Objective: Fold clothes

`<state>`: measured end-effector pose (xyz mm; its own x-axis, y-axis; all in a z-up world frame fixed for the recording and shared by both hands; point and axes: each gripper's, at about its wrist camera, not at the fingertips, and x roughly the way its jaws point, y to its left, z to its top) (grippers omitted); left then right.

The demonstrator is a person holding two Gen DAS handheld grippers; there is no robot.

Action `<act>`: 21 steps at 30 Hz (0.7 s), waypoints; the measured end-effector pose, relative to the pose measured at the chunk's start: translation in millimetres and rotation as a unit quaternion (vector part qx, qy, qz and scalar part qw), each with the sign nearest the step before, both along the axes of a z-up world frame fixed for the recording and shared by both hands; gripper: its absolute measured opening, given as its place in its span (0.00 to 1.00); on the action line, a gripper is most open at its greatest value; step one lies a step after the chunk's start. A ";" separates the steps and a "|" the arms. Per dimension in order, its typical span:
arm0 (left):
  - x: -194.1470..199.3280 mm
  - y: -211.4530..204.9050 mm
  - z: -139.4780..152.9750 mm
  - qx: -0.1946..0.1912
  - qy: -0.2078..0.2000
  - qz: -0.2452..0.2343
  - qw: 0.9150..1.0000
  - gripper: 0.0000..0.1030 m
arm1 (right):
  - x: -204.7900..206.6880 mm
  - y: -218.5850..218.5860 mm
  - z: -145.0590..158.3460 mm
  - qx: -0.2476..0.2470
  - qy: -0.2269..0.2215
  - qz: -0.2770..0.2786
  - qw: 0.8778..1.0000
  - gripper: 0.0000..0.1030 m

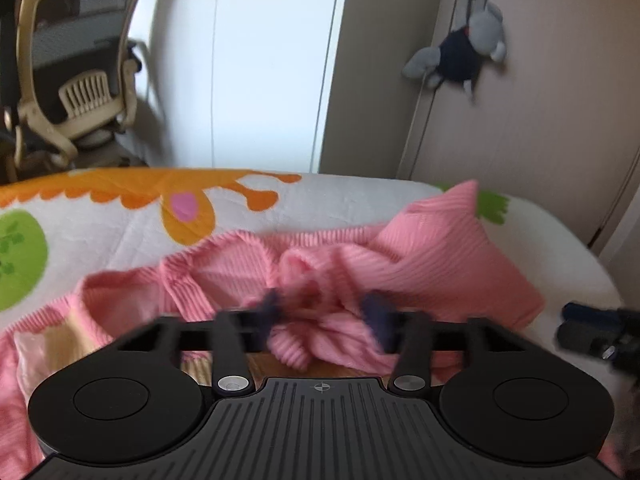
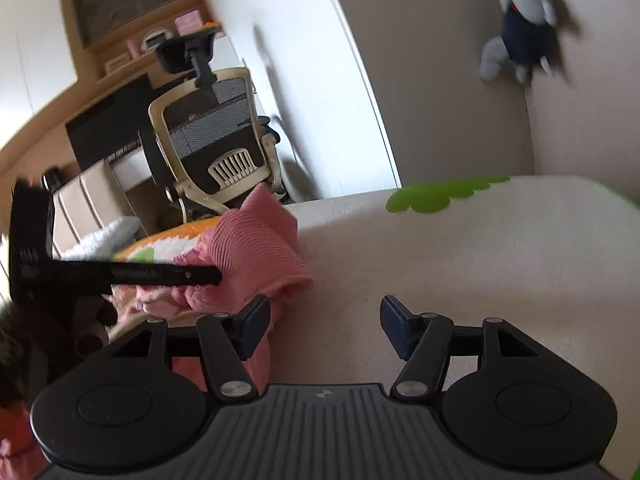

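Observation:
A pink ribbed sweater (image 1: pixel 440 256) lies bunched on a bed with a white blanket (image 1: pixel 112 232) printed in orange and green. In the left wrist view my left gripper (image 1: pixel 325 312) is partly closed on a thick bunch of the sweater, and fabric droops over its crossbar. The picture is blurred by motion. In the right wrist view my right gripper (image 2: pixel 326 326) stands open just above bare white blanket (image 2: pixel 480 260). Its left finger (image 2: pixel 254 326) is beside the sweater's edge (image 2: pixel 260 256), and nothing is between its fingers. The left gripper's side shows as a black bar (image 2: pixel 120 274) against the pink fabric.
A beige mesh office chair (image 2: pixel 216 140) stands past the bed's far edge. Behind it a desk holds a dark monitor (image 2: pixel 108 120). A grey plush toy (image 1: pixel 464 52) hangs on the beige wardrobe door to the right. The right gripper (image 1: pixel 592 332) shows at the left wrist view's right edge.

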<state>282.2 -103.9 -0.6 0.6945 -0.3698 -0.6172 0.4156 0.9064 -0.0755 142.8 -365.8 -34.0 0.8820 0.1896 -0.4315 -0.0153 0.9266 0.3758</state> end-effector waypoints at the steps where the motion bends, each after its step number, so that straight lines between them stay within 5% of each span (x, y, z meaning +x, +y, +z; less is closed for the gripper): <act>1: -2.5 1.8 6.4 0.002 -0.014 -0.005 1.000 0.08 | 0.5 -0.6 -0.9 0.004 0.000 0.002 1.000 0.61; 7: -30.6 66.0 75.7 -0.026 -0.110 0.039 0.993 0.08 | 0.8 -0.2 -1.8 0.008 0.000 0.009 1.000 0.64; 10: -38.3 99.8 75.7 -0.020 -0.083 0.068 0.994 0.10 | 3.7 0.8 -2.5 0.007 0.007 0.014 1.000 0.66; 15: -45.3 135.7 31.6 0.009 0.000 0.111 0.994 0.22 | 7.7 2.2 -4.3 0.006 0.022 0.013 1.000 0.68; 21: -56.4 165.3 42.5 -0.070 -0.003 0.115 0.991 0.55 | 11.5 8.0 -5.4 -0.006 0.035 0.013 0.999 0.70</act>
<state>225.7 61.4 41.9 0.7741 -0.2840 -0.5657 0.2011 0.9578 -0.2056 154.3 -357.8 -39.4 0.8442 0.2065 -0.4947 -0.0132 0.9306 0.3659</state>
